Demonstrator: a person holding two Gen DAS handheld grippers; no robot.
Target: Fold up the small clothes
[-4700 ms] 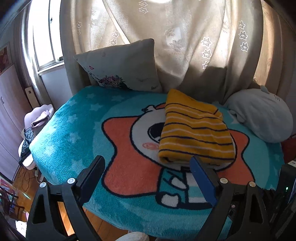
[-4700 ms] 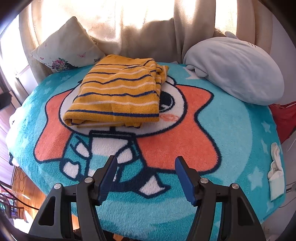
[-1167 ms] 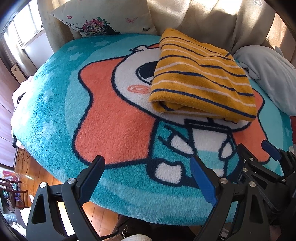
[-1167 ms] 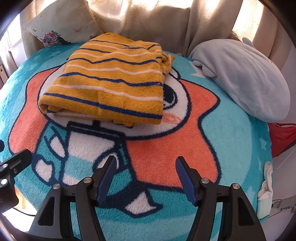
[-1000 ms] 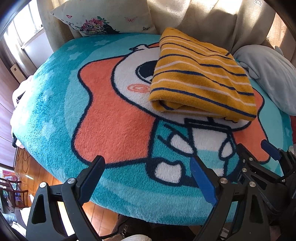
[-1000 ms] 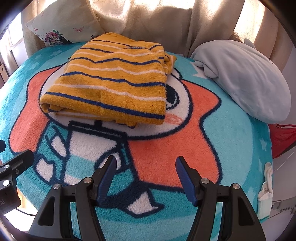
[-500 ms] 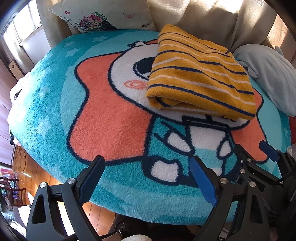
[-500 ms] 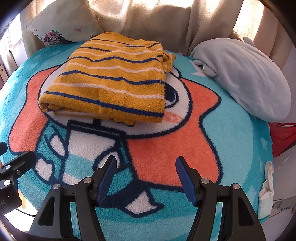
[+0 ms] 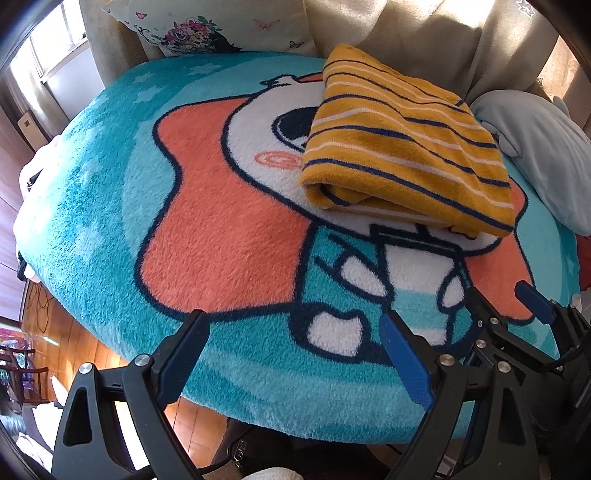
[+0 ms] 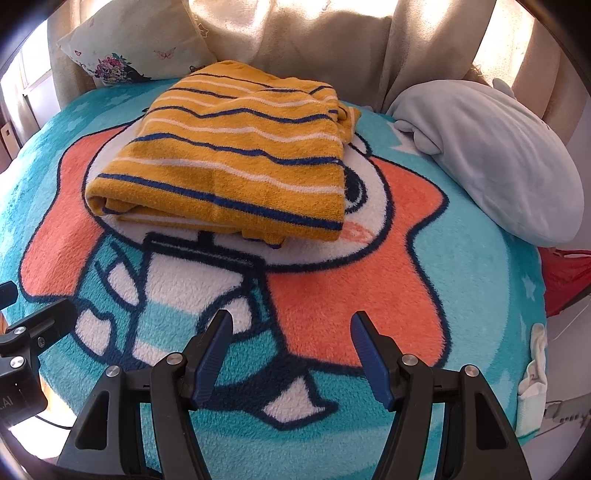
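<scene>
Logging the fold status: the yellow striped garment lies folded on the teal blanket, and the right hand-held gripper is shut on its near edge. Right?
Not quite. The right hand-held gripper is open and empty, short of the folded yellow striped garment, as the right wrist view shows. The garment does lie folded on the teal blanket.

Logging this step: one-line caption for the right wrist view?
Open right tool hovers over the blanket, short of the folded striped garment; grey plush beside it.

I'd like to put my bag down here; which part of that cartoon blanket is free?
The blanket is bare between the folded striped garment and the near edge, and on its left side below the floral pillow. The far right is crowded: the garment sits close to the grey plush cushion.
</scene>
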